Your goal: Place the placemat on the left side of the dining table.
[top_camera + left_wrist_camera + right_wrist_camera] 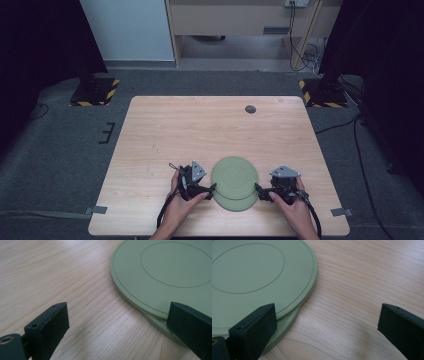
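We start at the left gripper [212, 188]: jaws spread wide, nothing between them. In the left gripper view one jaw sits over bare wood and the other just over the rim of the top plate [160, 272], where that rim overhangs the bottom plate [162, 328]. We cannot tell whether that jaw touches the rim.

The right gripper [259, 190] is likewise released, jaws wide apart. In the right gripper view one jaw lies at the plates' edge and the other stands well off over the wood; nothing is gripped.

Task objects: two pale green round plates, stacked one on the other, lying flat near the front edge of the counter [165, 130], between the two grippers. The stack is not flush. The upper plate is shifted toward the far side, so a crescent of the lower plate shows at the near side in the high view and as a thin lip in both gripper views.

Judgement on step: both grippers are set at opposite sides of the stack, at approach, before any grasp. It looks like the start of taking the plates apart or moving them.

Next move calls for: one jaw slid under a rim and the other over it, then a close on the edge. The rims are thin and lie low on the wood, so a shallow, level entry is needed. Picking only the top plate means aiming where it overhangs.

Elsewhere: a small dark round fitting [250, 109] is set in the counter near its far edge.
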A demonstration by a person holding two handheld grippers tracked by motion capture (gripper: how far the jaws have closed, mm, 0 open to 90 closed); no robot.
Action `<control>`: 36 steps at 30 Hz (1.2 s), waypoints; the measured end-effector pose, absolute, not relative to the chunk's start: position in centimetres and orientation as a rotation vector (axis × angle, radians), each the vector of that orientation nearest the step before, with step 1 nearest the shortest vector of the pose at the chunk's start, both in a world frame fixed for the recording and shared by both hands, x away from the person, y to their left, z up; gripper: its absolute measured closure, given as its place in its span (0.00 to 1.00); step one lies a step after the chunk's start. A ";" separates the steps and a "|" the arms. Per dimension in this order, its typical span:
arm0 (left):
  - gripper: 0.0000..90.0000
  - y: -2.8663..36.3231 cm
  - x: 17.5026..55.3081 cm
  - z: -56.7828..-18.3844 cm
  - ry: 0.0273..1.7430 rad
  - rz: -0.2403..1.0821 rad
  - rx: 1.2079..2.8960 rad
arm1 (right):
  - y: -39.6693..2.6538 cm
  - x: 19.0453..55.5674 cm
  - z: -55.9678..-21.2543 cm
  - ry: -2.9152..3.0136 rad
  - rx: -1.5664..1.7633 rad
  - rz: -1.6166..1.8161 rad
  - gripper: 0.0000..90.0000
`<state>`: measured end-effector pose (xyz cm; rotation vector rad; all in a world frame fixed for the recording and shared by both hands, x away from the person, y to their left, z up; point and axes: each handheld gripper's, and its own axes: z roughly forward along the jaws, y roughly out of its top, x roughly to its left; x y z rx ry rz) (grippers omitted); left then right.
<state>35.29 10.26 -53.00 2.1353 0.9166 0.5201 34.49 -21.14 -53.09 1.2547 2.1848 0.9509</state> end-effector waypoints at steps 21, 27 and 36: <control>0.02 10.0 35.7 -53.1 0.923 0.522 2.134 | -21.3 34.4 -53.0 2.182 1.258 0.966 0.04; 0.01 9.9 36.0 -53.1 0.943 0.506 2.126 | -21.1 34.8 -53.1 2.171 1.258 0.965 0.02; 0.01 9.9 36.0 -53.1 0.918 0.525 2.129 | -21.1 34.7 -53.0 2.179 1.264 0.962 0.05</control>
